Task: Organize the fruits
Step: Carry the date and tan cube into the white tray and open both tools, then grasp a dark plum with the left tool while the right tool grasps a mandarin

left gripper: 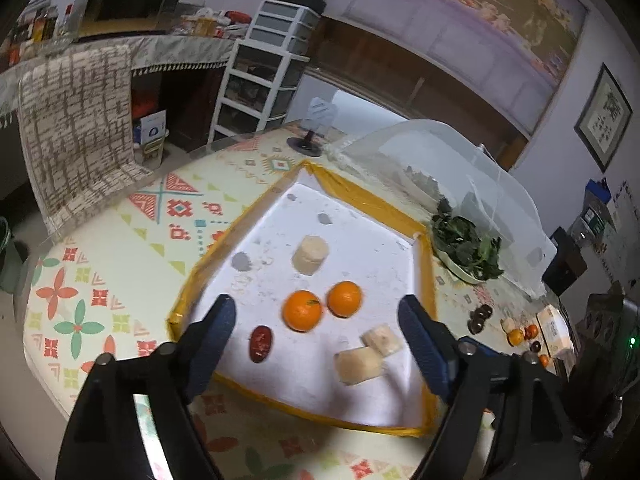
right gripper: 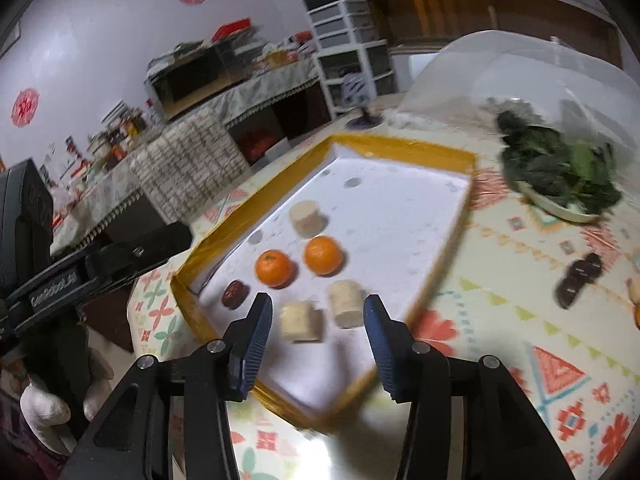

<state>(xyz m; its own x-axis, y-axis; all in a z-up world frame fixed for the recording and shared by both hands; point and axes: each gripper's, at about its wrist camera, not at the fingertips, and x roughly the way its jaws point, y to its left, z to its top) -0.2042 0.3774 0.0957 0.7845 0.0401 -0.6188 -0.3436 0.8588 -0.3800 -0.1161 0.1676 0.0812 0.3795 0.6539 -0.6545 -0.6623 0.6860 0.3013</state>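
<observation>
Both tongs hung open and empty over the tray (left gripper: pixel 422 256), the left tongs (left gripper: pixel 316 320) spread wide, the right tongs (right gripper: pixel 316 320) narrower. Two oranges (left gripper: pixel 302 310) sat mid-tray, just ahead of the left tongs. The smart play looked like dropping squarely over one orange before squeezing, since round fruit rolls.

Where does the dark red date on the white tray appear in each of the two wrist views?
Left wrist view: the red date lies lower left of centre on the tray, just right of the left finger, left of the two oranges.
Right wrist view: the red date lies left of centre, at the tray's near-left corner, above the left finger.
Shared landmark: the nearer orange sits just right of the date in both views.
</observation>
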